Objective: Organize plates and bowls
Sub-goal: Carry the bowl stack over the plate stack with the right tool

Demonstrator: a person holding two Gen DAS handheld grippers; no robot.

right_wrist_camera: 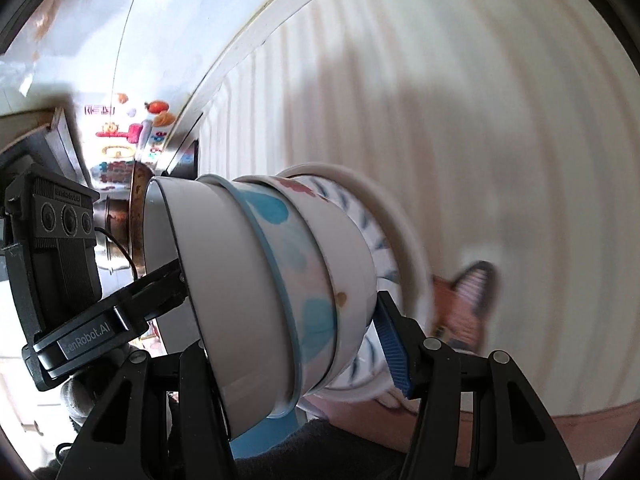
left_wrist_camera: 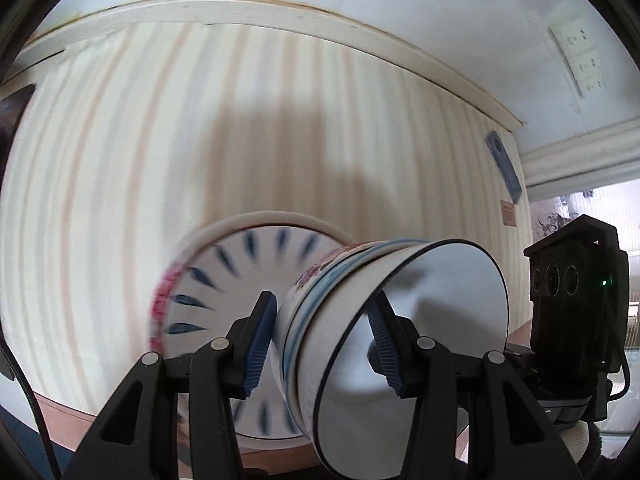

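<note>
Both grippers carry the bowl stack on plates: left gripper clamps the rim, right gripper spans the stack (contact unclear). Next needs level placing.

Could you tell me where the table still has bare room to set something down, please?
The striped tablecloth lies bare beyond the plates, out to the table's far edge, and to their left. It is crowded near the cameras, where the nested bowls sit on the plates with both grippers at the stack.
</note>
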